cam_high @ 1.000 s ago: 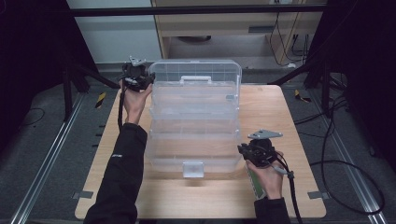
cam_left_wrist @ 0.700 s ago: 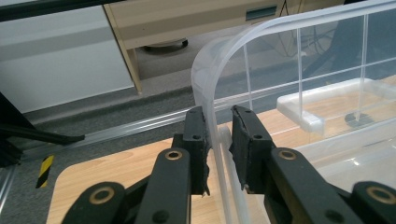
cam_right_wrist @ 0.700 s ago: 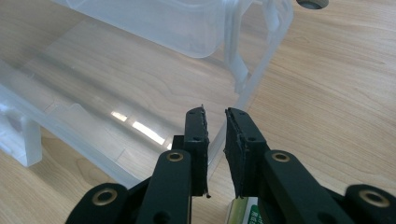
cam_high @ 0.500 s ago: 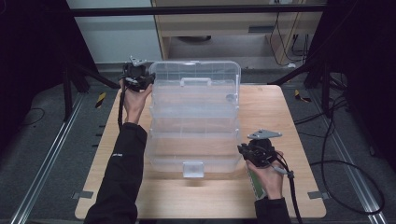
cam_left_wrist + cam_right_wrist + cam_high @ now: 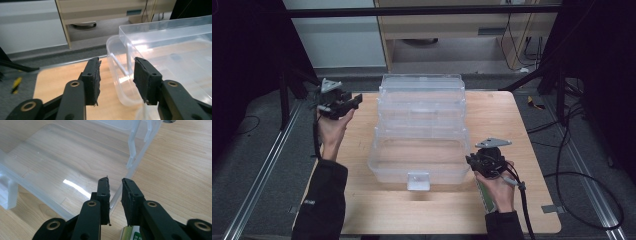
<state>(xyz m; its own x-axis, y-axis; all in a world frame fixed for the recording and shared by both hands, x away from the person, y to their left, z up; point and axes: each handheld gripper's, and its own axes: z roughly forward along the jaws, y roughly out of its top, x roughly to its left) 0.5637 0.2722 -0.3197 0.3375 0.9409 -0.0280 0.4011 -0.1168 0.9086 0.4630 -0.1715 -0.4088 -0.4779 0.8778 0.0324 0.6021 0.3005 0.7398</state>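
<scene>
One of my grippers, the right gripper [image 5: 477, 161], pinches the near wall of the clear tiered box [image 5: 422, 125] on the worktop [image 5: 512, 120], while my left gripper [image 5: 343, 104] has just spread its fingers, empty, beside its far corner, so the thin rim may slip and the trays swing shut.

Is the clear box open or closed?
Open. The box has its trays stepped back, and its bottom bin looks empty.

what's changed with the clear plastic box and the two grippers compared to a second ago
The left gripper has let go of the far left corner of the clear box; its jaws have just been opening and it has drawn away to the left. The right gripper still clamps the box's near right rim. The box hasn't shifted.
</scene>
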